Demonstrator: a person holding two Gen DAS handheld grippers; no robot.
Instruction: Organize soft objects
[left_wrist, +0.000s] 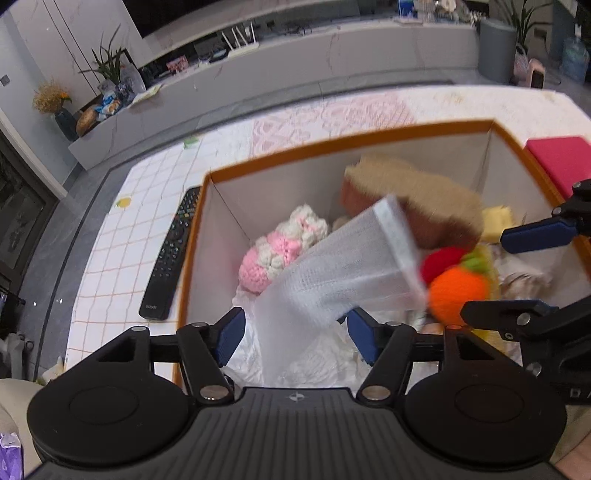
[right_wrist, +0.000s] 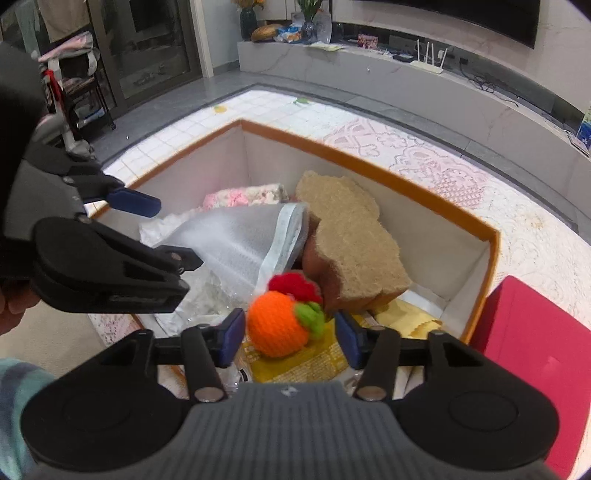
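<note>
Box (left_wrist: 332, 142) with orange rim and white walls, standing on tiled table (left_wrist: 122, 266), open at the top. Inside, toward the far side: tan plush slice (left_wrist: 417, 199) with brown edge, tilted, resting on other soft things. At the left wall of the box: pink and white knitted piece (left_wrist: 280, 251). Above the near part of the box: left gripper (left_wrist: 295, 336), jaws spread wide, with white mesh bag (left_wrist: 332, 273) passing between the blue pads and reaching forward up to the plush slice. Bag blurred; not possible to tell if touching either pad, so no firm grasp visible.

From the right side, over the box too: right gripper (right_wrist: 290, 332), also spread wide and holding nothing. Between its pads: orange knitted fruit (right_wrist: 277, 328) with green leaf, lying on yellow packet (right_wrist: 295, 365), just beside the left pad, apart from the right one. Directly behind the fruit: red knitted piece (right_wrist: 295, 288), touching it.

Outside the box, to its left: black remote control (left_wrist: 170, 258), flat on the tiles along the box wall. At the right corner of the box: red flat thing (right_wrist: 528, 350).
</note>
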